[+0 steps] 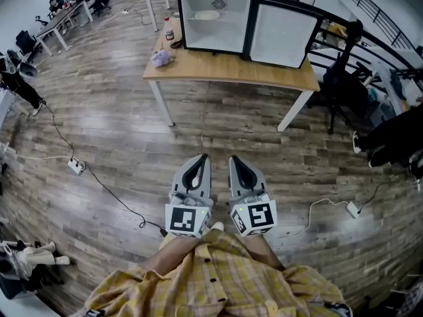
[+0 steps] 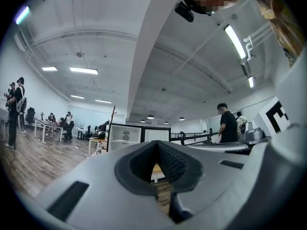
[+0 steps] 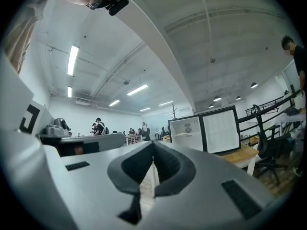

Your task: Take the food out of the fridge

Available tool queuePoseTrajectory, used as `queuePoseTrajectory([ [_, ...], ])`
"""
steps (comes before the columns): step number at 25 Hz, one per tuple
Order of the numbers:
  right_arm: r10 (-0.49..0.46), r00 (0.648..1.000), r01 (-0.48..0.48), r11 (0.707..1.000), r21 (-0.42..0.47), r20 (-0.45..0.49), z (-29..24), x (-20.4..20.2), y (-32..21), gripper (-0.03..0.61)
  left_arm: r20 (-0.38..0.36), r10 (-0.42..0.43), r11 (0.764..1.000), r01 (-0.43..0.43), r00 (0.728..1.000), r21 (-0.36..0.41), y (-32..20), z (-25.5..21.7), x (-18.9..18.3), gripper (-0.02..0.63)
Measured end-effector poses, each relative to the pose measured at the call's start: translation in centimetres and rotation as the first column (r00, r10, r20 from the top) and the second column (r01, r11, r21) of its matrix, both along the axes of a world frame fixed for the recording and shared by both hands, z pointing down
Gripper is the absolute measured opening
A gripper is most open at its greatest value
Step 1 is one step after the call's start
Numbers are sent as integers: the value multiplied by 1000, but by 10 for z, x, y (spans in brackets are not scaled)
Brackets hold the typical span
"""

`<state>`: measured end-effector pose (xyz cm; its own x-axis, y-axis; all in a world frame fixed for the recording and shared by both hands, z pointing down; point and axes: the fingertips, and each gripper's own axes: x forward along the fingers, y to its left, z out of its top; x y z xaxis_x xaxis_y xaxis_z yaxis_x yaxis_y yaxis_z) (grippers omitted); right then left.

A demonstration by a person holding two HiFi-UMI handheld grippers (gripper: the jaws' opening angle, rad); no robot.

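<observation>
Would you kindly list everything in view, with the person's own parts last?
mini fridge: one, black with white inside, door open, on the table
pale item: one, whitish, fridge shelf
table: one, light wood, white legs, ahead
bottle: one, colour unclear, table, left of fridge
bundle: one, pale purple, table's left corner
office chair: one, black, right of table
power strips: two, white, floor left and right
shirt: one, yellow plaid, bottom edge
left tongs: one, grey, shut, empty
right tongs: one, grey, shut, empty
</observation>
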<state>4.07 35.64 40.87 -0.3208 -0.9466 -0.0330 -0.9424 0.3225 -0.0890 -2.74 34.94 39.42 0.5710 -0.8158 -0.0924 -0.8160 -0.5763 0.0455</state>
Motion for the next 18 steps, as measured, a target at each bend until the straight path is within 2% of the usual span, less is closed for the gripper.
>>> queuePoseTrajectory([
  [8,-1,1000,1,1000,-5,-14,5,0,-58,8,-24,2,1000,-3,1000,-20,-63,2,-3,6],
  [18,55,998,-55,998,7,-11,-5,0,-179,8,-7,30,1000,-30,1000,-4,-187,-6,-7,6],
])
